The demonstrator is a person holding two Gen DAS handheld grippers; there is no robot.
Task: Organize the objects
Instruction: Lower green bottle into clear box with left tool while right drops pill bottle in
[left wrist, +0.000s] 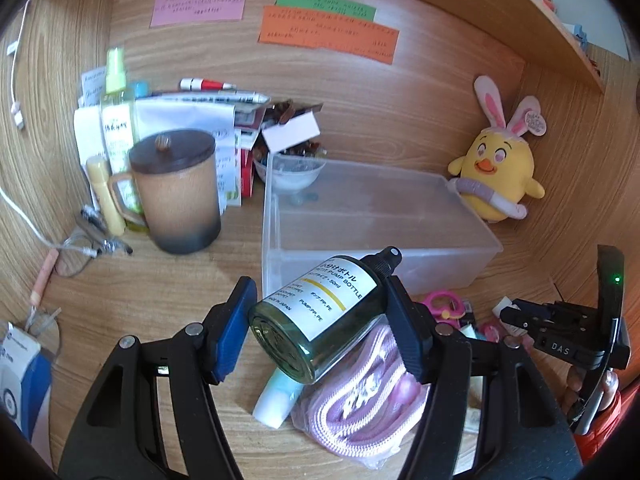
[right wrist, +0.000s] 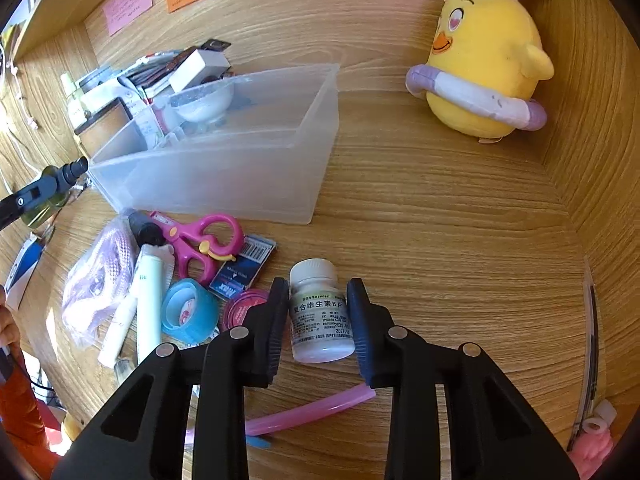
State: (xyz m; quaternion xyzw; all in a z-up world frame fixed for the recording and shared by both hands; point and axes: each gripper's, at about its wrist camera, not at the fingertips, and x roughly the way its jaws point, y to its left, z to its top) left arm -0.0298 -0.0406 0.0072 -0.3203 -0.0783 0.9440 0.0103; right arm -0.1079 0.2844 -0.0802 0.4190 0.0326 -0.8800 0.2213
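My left gripper (left wrist: 320, 322) is shut on a green glass pump bottle (left wrist: 320, 312) with a white label and a black cap. It holds the bottle tilted above the desk, just in front of the clear plastic bin (left wrist: 400, 276). In the right wrist view that bottle (right wrist: 44, 204) shows at the left edge, by the bin's (right wrist: 240, 184) corner. My right gripper (right wrist: 318, 320) is low over the desk, its pads against both sides of a white pill bottle (right wrist: 320, 320) that stands upright. The right gripper (left wrist: 560, 320) also appears at the right of the left wrist view.
Loose items lie in front of the bin: pink scissors (right wrist: 200, 240), a blue tape roll (right wrist: 188, 314), a white tube (right wrist: 148, 304), a bagged pink cord (left wrist: 360, 400) and a pink straw (right wrist: 312, 408). A lidded mug (left wrist: 178, 192) stands left, a yellow plush chick (left wrist: 496, 172) right. A small bowl (left wrist: 288, 176) sits behind the bin.
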